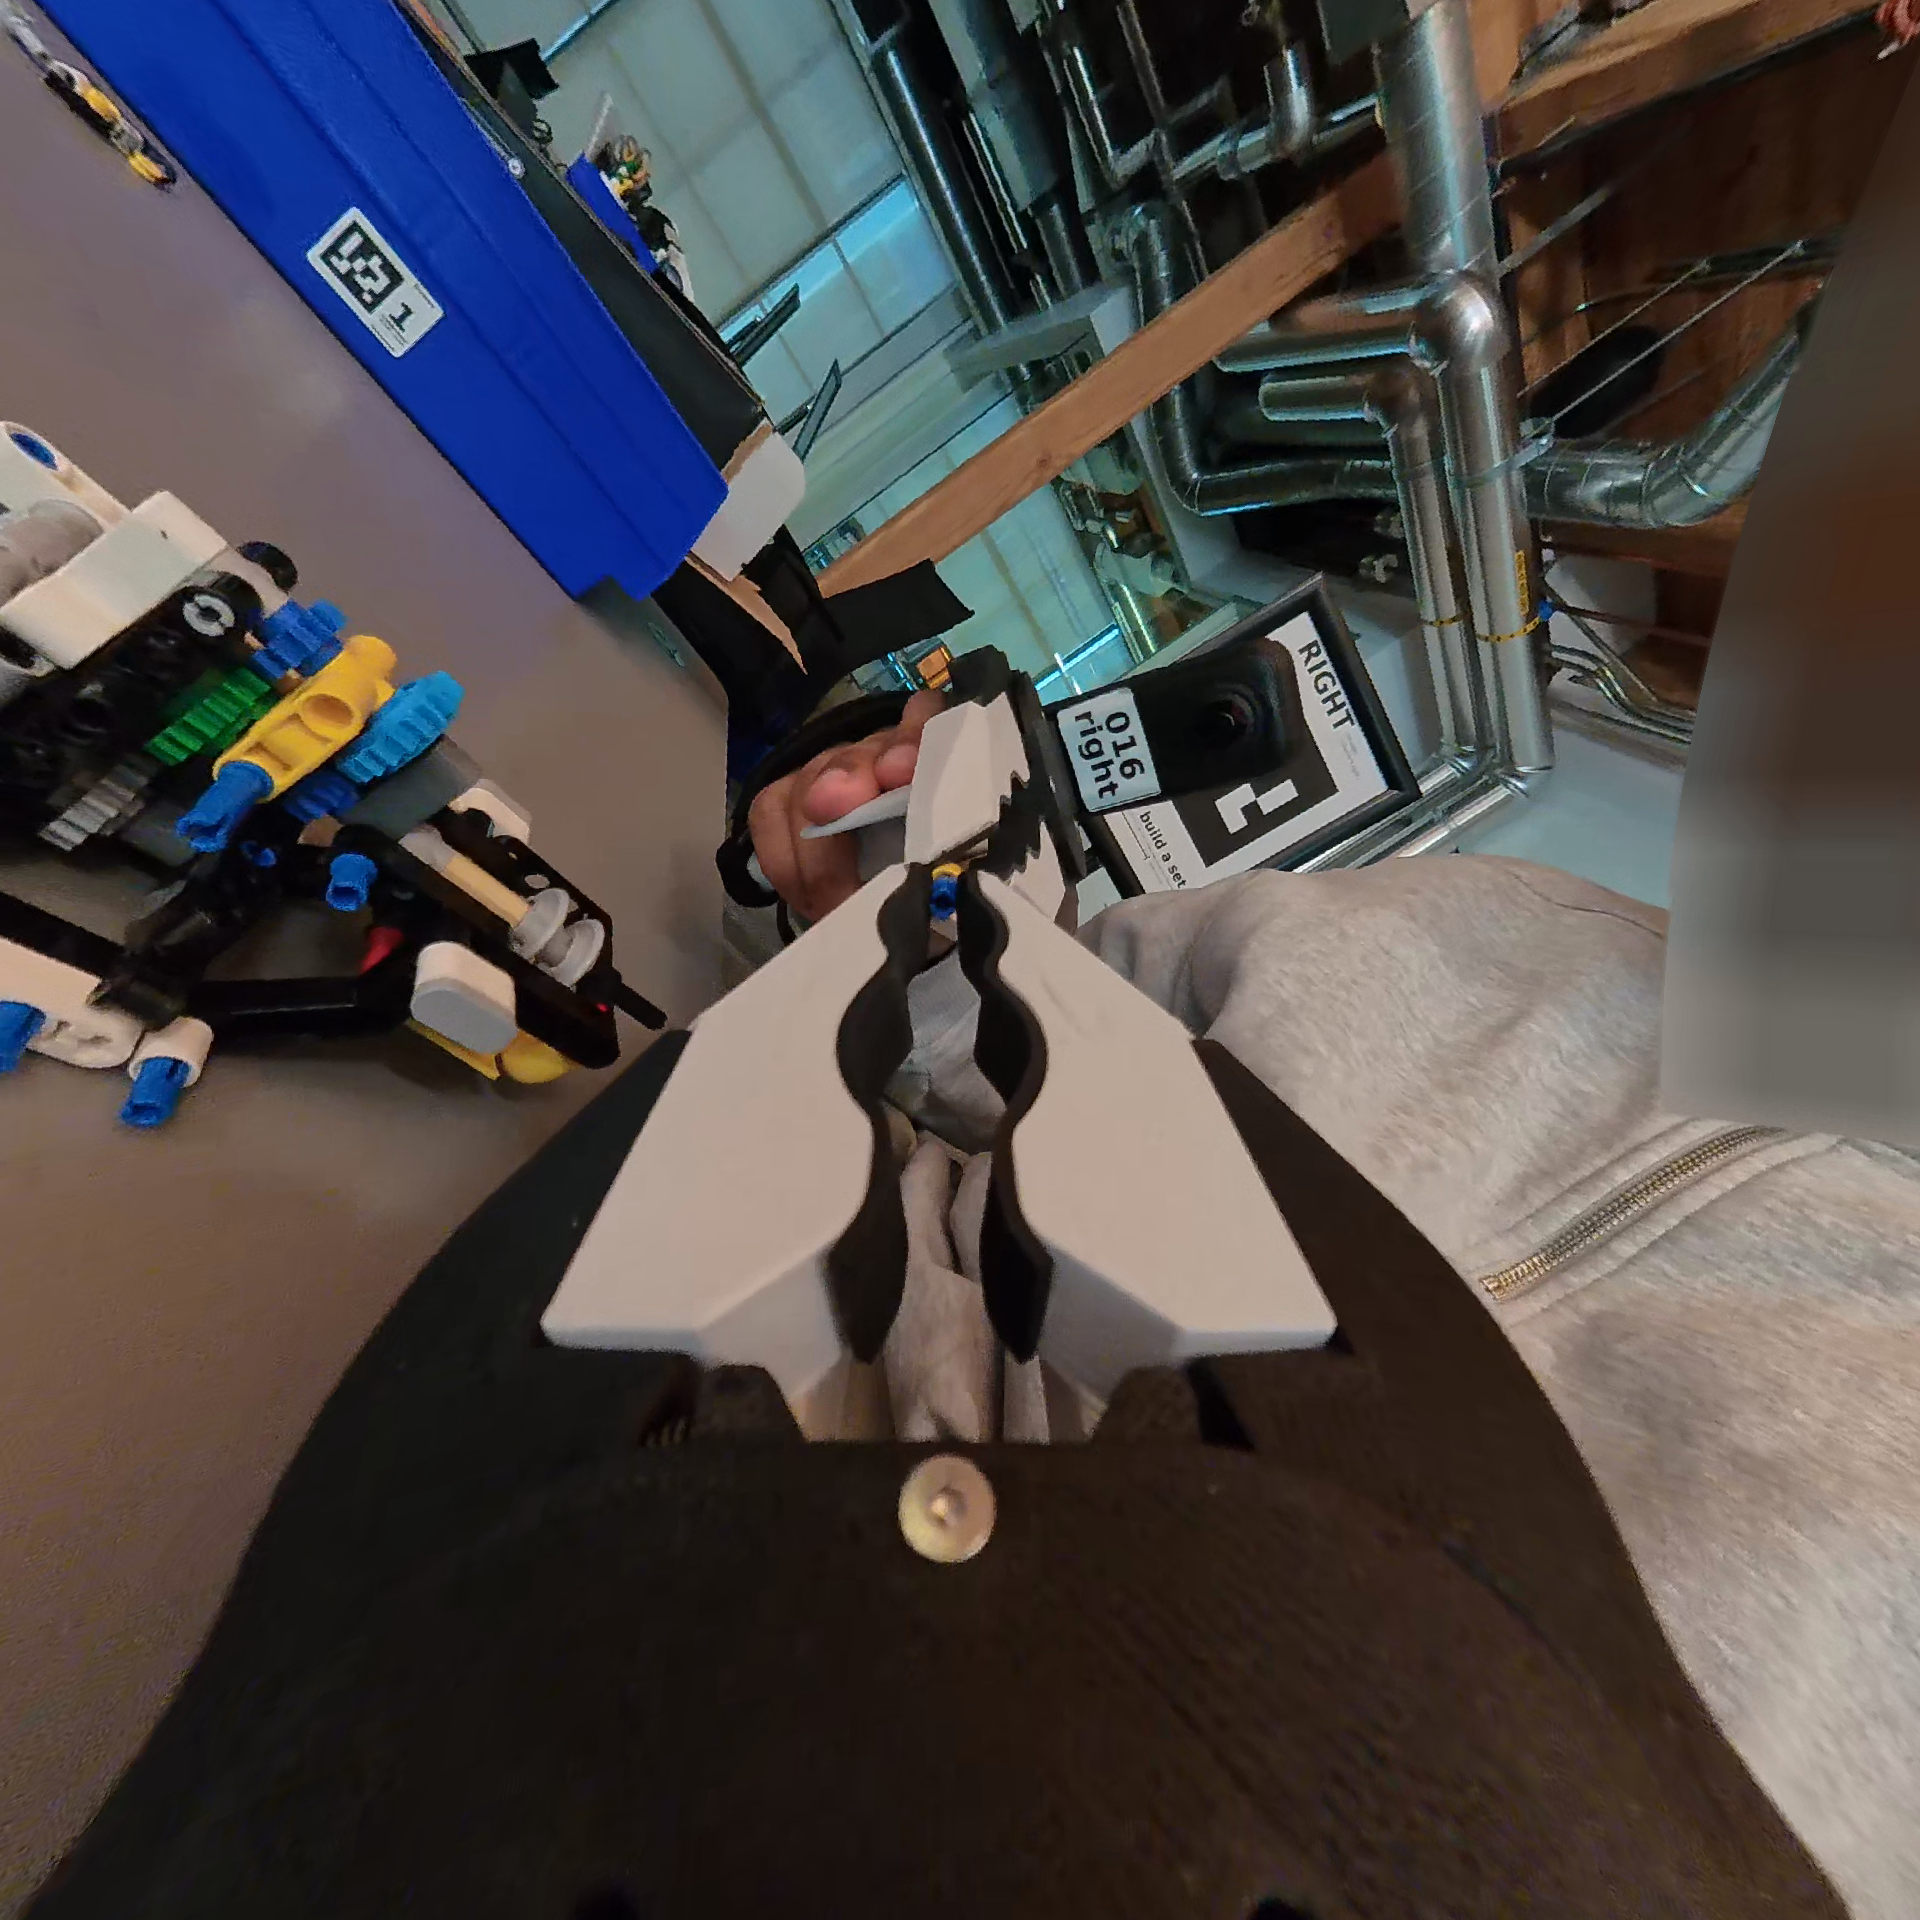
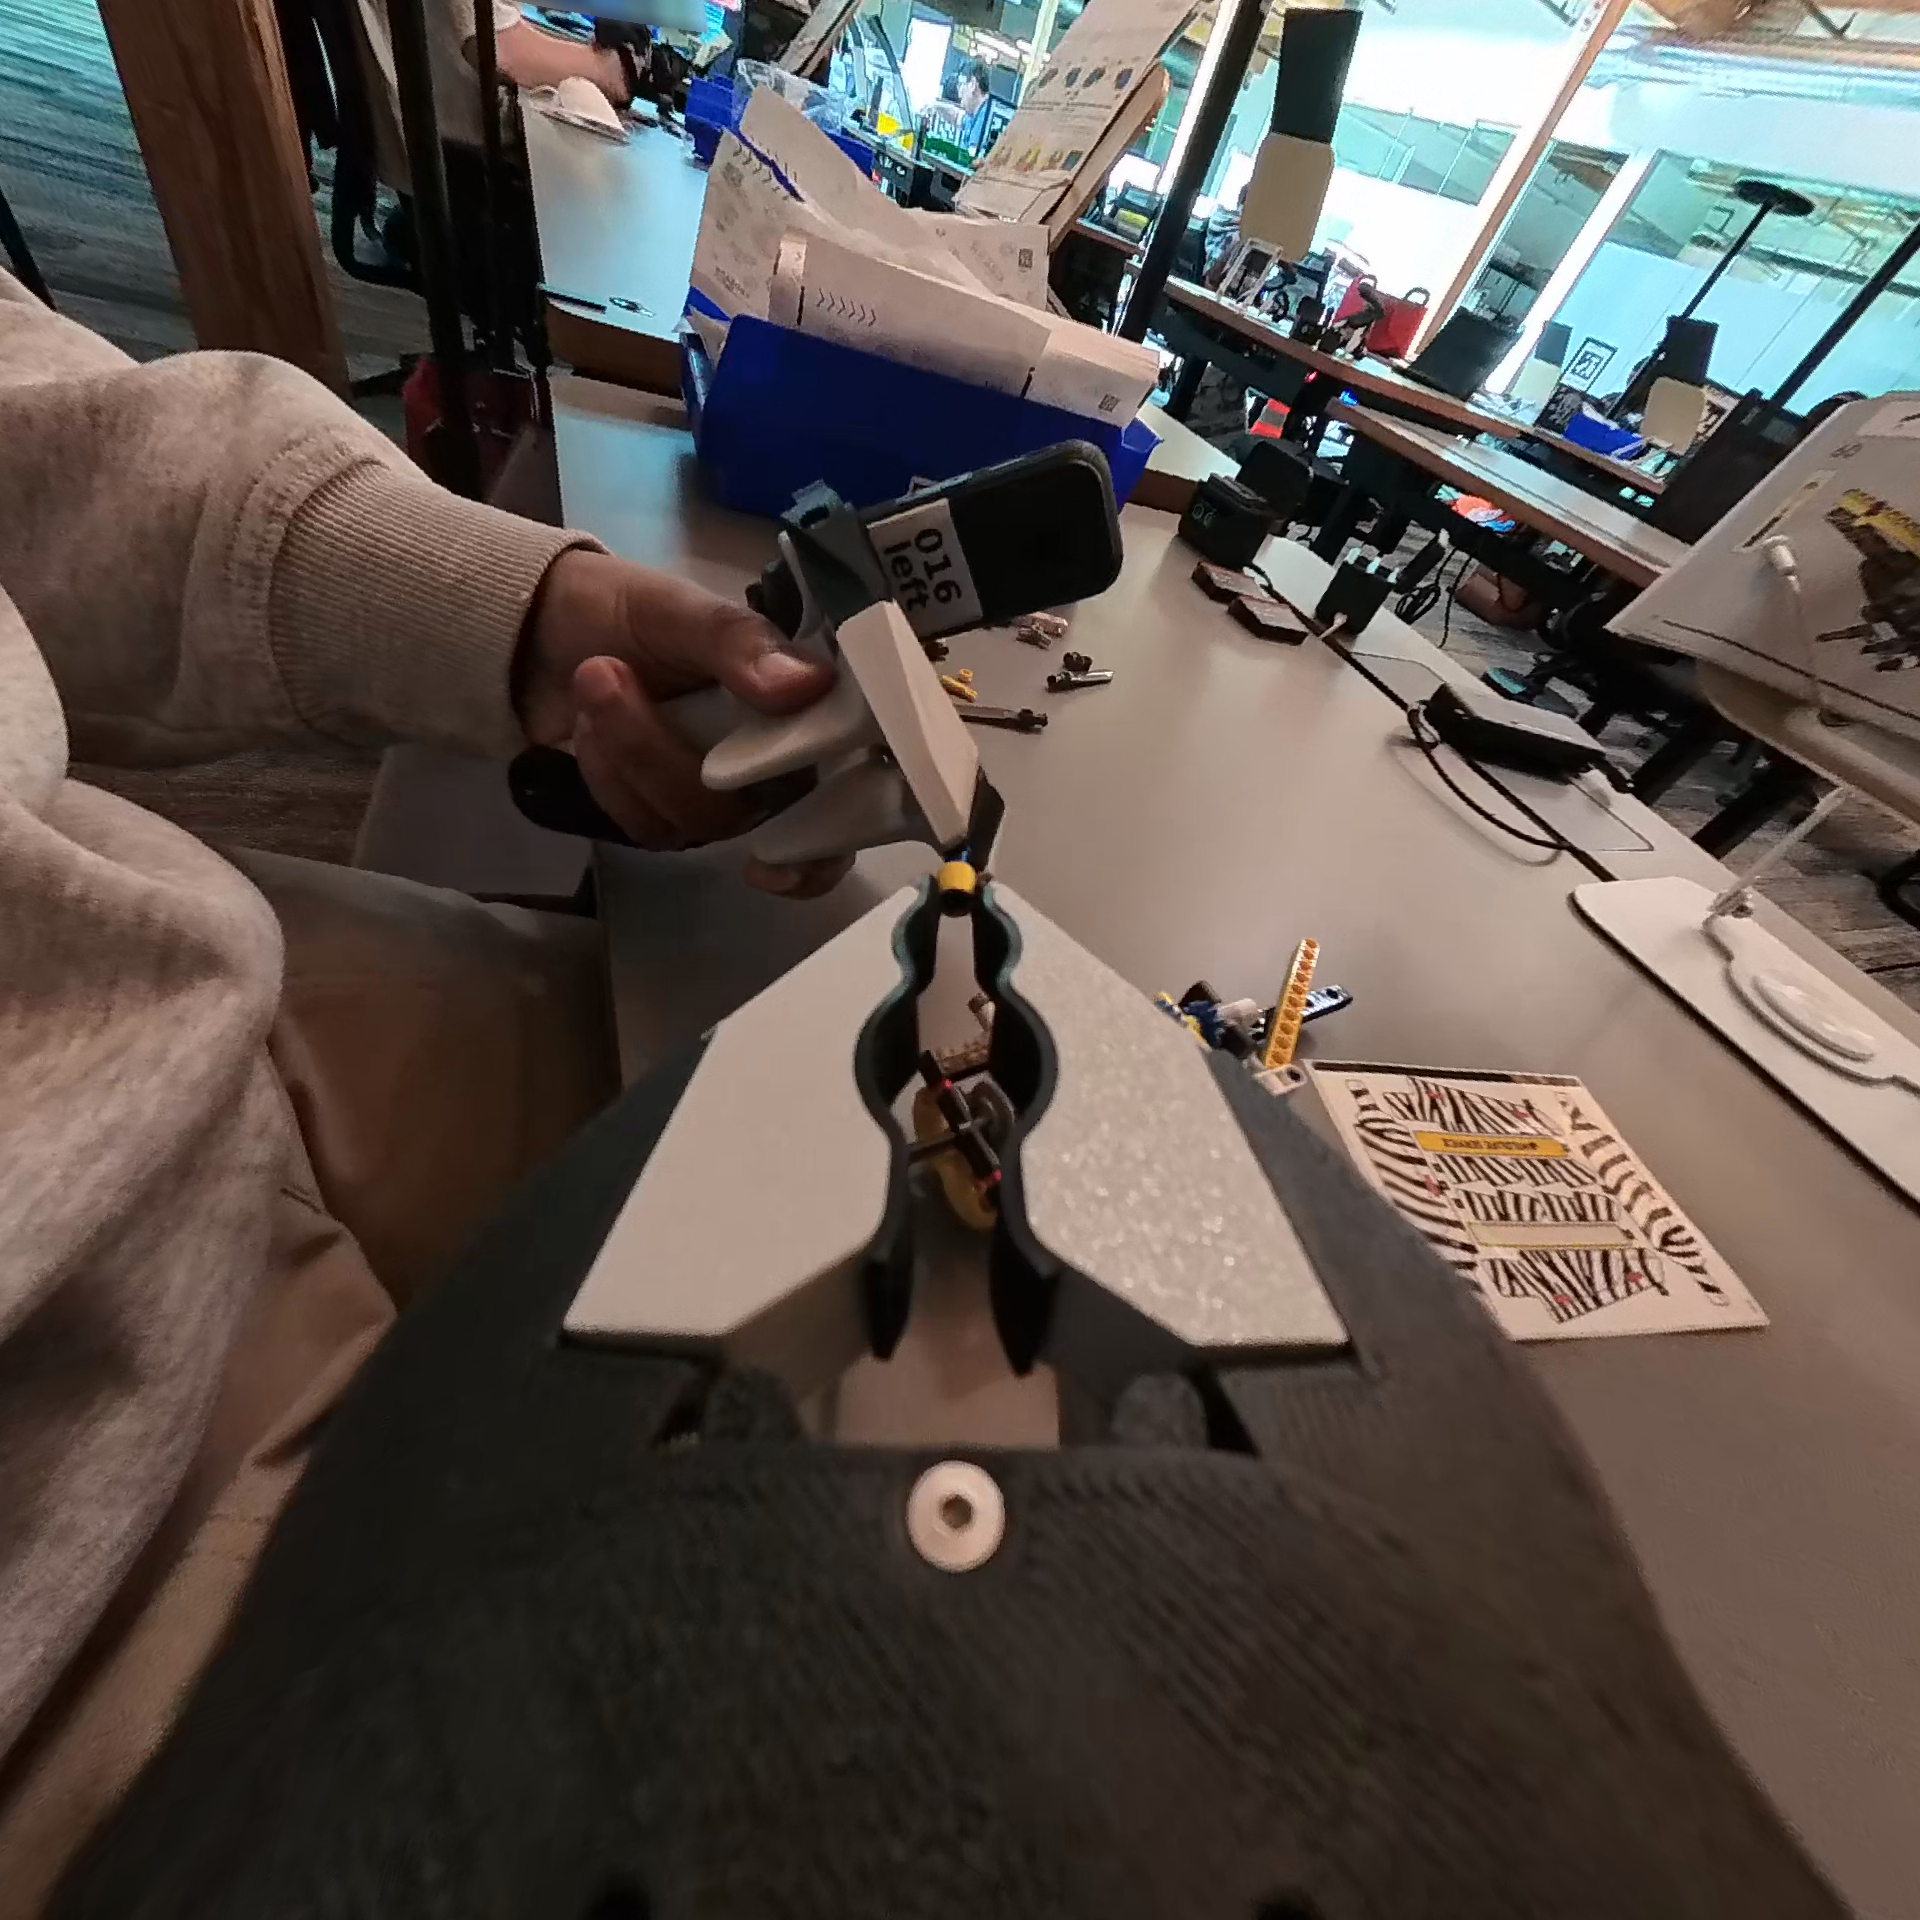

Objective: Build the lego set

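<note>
Two hand-held grippers met tip to tip above the near edge of the grey surface [image 2: 1195, 727]. The left hand-held gripper [image 1: 943, 891] had its fingers nearly closed on a small blue pin [image 1: 943, 896]. The right hand-held gripper [image 2: 958, 896] was pinched shut on a small yellow bush [image 2: 956, 878], which sat on the same blue pin held from the far side by the left one. One bare hand [image 2: 665, 717] gripped the left tool's handle, in a grey sleeve [image 2: 312, 561].

One partly built lego model [image 1: 260, 810], in white, black, yellow, blue and green, lay on the surface at the left of the left wrist view, well apart from the grippers. Behind the right gripper's fingers lay one yellow wheel on a black axle [image 2: 961, 1143]. To the right lay one yellow beam [image 2: 1294, 1003] among a few small parts, just beside one striped sticker sheet [image 2: 1527, 1195]. Farther off, a handful of loose pins [image 2: 1029, 675] was scattered.

One blue bin [image 2: 894, 426] at the far side held a heap of white paper bags [image 2: 883, 281]. One open instruction booklet [image 2: 1808, 561] stood on a stand at the right.
</note>
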Demonstrator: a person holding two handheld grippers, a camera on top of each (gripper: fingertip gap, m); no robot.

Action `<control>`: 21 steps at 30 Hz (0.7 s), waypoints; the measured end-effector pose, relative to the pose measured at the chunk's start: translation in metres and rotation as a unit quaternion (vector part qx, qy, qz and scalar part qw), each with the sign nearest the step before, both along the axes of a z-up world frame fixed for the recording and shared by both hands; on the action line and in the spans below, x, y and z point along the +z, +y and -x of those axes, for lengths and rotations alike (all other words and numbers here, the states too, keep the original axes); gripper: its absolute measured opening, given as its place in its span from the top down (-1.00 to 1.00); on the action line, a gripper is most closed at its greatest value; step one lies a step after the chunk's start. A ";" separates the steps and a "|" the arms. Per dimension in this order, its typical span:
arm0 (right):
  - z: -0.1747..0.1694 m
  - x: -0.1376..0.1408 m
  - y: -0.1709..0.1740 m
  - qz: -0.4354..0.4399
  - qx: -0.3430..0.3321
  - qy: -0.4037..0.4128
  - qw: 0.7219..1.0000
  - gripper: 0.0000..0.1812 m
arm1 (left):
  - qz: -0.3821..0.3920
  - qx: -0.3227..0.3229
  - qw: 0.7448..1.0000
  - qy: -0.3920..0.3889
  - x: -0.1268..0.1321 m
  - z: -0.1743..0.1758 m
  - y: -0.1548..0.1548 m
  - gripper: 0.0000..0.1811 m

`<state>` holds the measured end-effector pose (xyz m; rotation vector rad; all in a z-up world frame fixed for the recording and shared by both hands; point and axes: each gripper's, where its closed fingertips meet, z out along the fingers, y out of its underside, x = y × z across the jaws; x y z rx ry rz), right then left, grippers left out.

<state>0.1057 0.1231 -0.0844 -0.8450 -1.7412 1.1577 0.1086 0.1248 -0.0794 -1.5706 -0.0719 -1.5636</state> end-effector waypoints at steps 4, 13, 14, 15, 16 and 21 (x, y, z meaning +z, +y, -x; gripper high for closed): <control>0.000 0.000 0.000 0.005 0.001 -0.003 1.000 0.94 | 0.004 -0.003 1.000 -0.006 0.000 -0.001 0.000 0.95; 0.001 0.000 -0.002 0.000 -0.003 -0.003 1.000 0.94 | 0.003 -0.010 1.000 -0.010 0.000 -0.004 0.000 0.94; 0.001 0.000 -0.002 -0.001 -0.002 -0.003 1.000 0.94 | 0.002 -0.012 1.000 -0.013 0.001 -0.004 -0.001 0.94; 0.001 -0.002 -0.002 -0.004 -0.002 -0.005 1.000 0.94 | 0.002 -0.012 1.000 -0.006 0.000 -0.005 -0.001 0.94; 0.002 -0.003 -0.001 -0.006 -0.003 -0.006 1.000 0.94 | 0.002 -0.009 1.000 0.002 -0.002 -0.004 0.000 0.94; 0.003 -0.002 0.000 -0.015 -0.007 0.007 1.000 0.94 | -0.002 -0.016 1.000 -0.010 -0.001 -0.003 -0.001 0.78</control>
